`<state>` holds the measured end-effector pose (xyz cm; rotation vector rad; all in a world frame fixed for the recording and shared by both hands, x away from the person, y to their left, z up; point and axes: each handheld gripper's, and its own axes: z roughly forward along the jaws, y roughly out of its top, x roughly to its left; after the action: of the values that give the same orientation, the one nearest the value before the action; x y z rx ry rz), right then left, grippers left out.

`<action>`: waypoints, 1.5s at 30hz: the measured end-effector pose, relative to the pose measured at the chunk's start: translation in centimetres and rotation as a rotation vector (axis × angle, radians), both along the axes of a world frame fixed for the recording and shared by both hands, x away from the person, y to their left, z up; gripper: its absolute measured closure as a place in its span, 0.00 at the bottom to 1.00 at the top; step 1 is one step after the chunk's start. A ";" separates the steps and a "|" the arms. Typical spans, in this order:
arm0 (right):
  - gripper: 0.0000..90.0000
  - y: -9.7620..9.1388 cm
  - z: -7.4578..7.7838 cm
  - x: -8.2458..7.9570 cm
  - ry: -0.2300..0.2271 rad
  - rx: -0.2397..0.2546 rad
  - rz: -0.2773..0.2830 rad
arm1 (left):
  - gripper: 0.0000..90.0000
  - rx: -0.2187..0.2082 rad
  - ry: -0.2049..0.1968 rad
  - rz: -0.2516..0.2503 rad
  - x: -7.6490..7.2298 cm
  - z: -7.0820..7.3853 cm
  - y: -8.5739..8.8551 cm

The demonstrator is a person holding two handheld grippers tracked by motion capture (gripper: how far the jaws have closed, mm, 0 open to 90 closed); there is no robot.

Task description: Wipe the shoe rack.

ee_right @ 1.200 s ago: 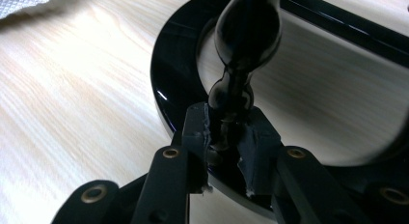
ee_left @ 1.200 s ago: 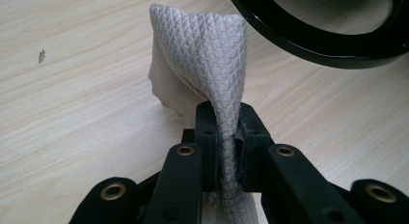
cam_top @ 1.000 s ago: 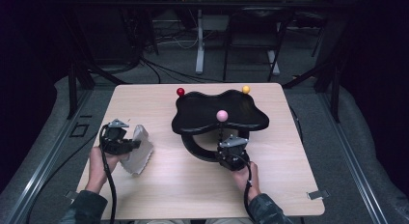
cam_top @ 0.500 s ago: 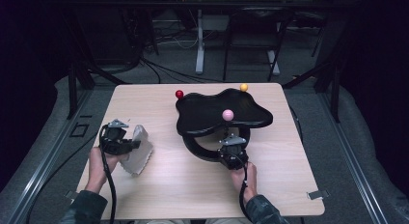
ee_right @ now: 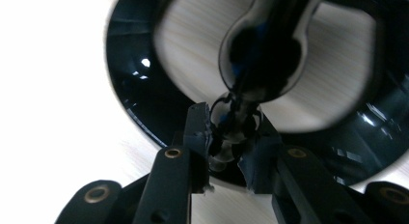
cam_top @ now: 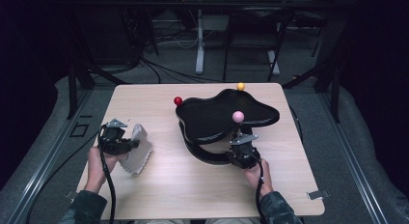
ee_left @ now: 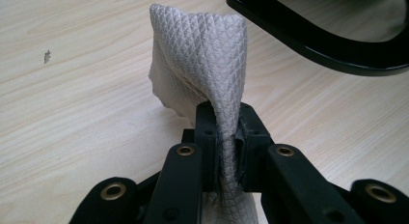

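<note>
A black stand has a wavy tray top [cam_top: 214, 117] over a ring base [cam_top: 205, 155]. Red [cam_top: 178, 101], yellow [cam_top: 240, 86] and pink [cam_top: 238, 116] balls sit on its rim. My right gripper [cam_top: 239, 143] grips the stand's glossy black stem [ee_right: 234, 120] just above the ring base [ee_right: 137, 101]. Its jaws have just been opening a little, and the stem is still pinched between the pads. At the table's left, my left gripper [cam_top: 131, 144] is shut on a grey quilted cloth [cam_top: 137, 154]. The cloth [ee_left: 202, 50] stands up from the jaws [ee_left: 224, 115], its lower end on the table.
The light wooden table [cam_top: 193, 195] has bare surface in front of and between the hands. The stand's ring base [ee_left: 333, 45] lies just beyond the cloth in the left gripper view. Dark floor, cables and table legs surround the table.
The stand's tray top and its pink ball have shifted to the right, and my right gripper moved right with them. The left hand and cloth stayed put.
</note>
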<state>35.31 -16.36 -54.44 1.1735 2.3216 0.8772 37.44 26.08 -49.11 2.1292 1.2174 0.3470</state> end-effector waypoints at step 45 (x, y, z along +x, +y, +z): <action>0.83 1.8 0.3 1.4 -0.087 -0.001 0.009 | 0.92 0.057 -0.037 -0.068 7.6 2.5 -5.1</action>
<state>36.69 -14.57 -54.17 1.1031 2.2586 0.9123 44.99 20.98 -46.62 2.1979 1.1233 0.3935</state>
